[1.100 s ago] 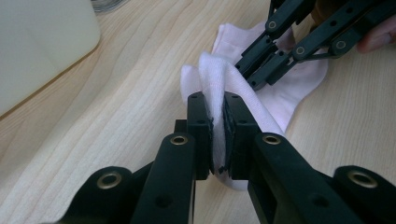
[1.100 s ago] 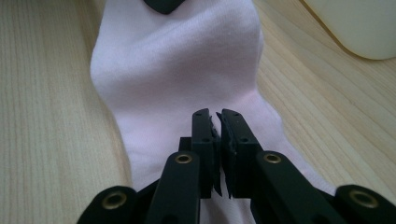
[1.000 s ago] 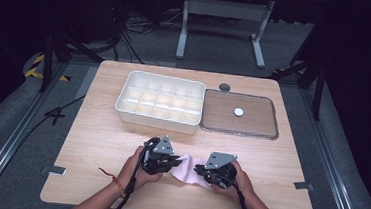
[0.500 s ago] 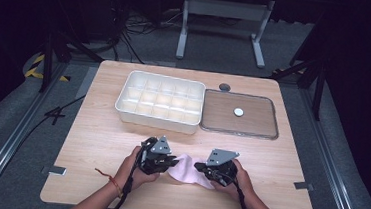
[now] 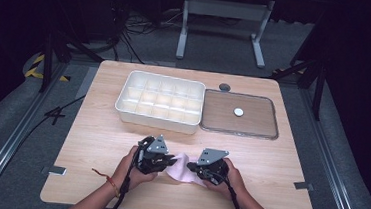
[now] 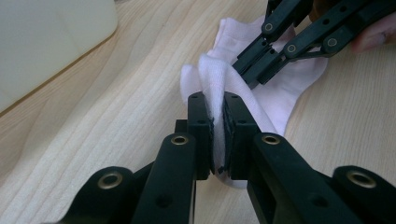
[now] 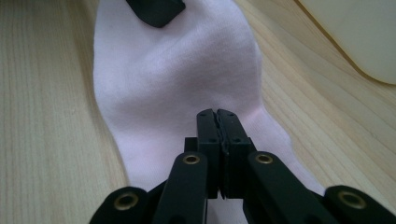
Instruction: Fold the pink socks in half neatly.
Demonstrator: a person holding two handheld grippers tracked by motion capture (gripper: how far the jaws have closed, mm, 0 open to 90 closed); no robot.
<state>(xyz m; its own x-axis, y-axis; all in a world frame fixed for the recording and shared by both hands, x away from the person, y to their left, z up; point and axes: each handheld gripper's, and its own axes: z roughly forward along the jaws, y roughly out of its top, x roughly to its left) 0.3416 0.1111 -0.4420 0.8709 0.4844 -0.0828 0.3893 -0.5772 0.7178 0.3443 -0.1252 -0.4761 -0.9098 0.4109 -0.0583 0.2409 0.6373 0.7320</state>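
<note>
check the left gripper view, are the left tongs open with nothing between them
No, the left tongs are shut on a fold of the pale pink fabric sock.

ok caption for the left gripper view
Left tool shut on a fold of pale pink sock on the wooden table.

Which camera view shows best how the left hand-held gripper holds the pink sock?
The left gripper view: the left hand-held gripper pinches a fold of the pink sock. The high view shows the sock small; the right gripper view shows its flat surface.

Pale pink sock (image 5: pixel 182 167), blk tools, white tray (image 5: pixel 159 101), light-wood table (image 5: pixel 95 137).
</note>
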